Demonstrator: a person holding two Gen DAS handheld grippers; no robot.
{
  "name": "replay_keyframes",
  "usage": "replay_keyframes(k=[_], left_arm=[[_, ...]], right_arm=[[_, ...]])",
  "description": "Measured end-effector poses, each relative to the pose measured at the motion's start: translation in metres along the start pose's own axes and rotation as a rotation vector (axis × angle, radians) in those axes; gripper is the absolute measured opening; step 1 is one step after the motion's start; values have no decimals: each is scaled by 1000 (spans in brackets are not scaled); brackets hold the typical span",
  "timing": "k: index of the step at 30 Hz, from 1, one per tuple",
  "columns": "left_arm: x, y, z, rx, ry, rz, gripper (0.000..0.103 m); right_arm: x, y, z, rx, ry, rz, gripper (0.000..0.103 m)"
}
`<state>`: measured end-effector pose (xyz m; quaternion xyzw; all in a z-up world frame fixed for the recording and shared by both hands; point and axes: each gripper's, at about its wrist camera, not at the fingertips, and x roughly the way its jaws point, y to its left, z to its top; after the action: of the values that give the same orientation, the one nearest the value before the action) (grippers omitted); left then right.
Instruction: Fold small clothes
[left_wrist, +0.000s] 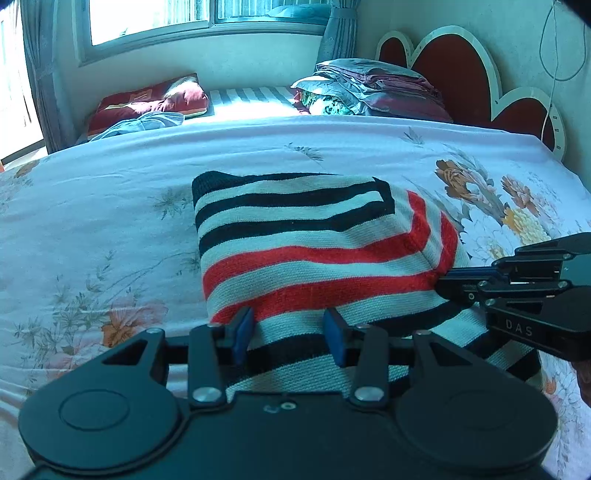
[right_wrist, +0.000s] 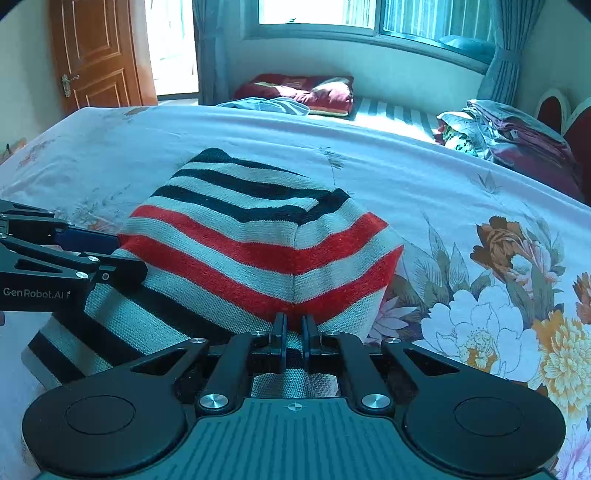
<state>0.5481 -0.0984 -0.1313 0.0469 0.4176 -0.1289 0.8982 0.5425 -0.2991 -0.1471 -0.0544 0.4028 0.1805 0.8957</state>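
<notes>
Laying the striped sweater (left_wrist: 317, 251) fold flat on the bed (left_wrist: 110, 206): right tongs (right_wrist: 294, 326) grasp its near edge. Left tongs (left_wrist: 289, 334) stand released, straddling the knit; release the right only once the fold lies level.

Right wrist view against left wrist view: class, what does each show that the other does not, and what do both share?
Only the right wrist view shows the door and the right gripper from behind, shut on the sweater. Only the left wrist view shows the cord on the wall and the left gripper from behind, open. Both show the sweater, bed, window, red pillow and folded pile.
</notes>
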Motion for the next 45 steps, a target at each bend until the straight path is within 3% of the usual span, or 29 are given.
replay_keyframes(k=[5,6,7,9,10,11,12,17,21,25,31,33,34,35,38,40,45], left_arm=[[-2,-4,1,8,7,22,43],[-4,-4,2,7,4,30,49],[-9,-2,3,1,-15,48,57],[-25,4,1,-7,-86,87,99],[-31,10,-1,-18,-109,95,101],[-34,16,-2,-34,-110,87,100],[-35,22,-3,-55,-99,73,100],[-22,51,-17,-175,-21,-61,92],[-9,68,-24,-291,13,-142,92],[5,77,-24,-373,38,-218,90],[29,82,-23,-457,87,-305,81],[32,80,-22,-456,90,-301,81],[33,78,-22,-455,89,-296,81],[34,76,-21,-451,89,-292,81],[37,72,-18,-450,87,-275,81],[37,66,-14,-431,76,-247,74],[27,25,2,-223,64,-59,62]], right_arm=[[0,0,1,-27,10,6,7],[0,0,2,-30,12,9,7],[-3,-2,3,-25,8,12,7],[-20,-9,5,31,-52,16,9],[-29,-15,4,64,-80,28,34],[-34,-21,1,99,-90,40,68],[-38,-29,-3,144,-95,57,75],[-33,-76,-25,424,-43,217,75],[-18,-105,-42,617,-8,362,75],[-1,-117,-51,705,28,478,75],[19,-127,-47,742,18,579,75],[24,-127,-41,700,22,601,67],[30,-127,-37,683,39,608,54],[35,-126,-34,670,51,611,49],[47,-125,-28,663,46,631,44],[46,-121,-25,632,42,618,44],[31,-94,-17,458,16,483,39]])
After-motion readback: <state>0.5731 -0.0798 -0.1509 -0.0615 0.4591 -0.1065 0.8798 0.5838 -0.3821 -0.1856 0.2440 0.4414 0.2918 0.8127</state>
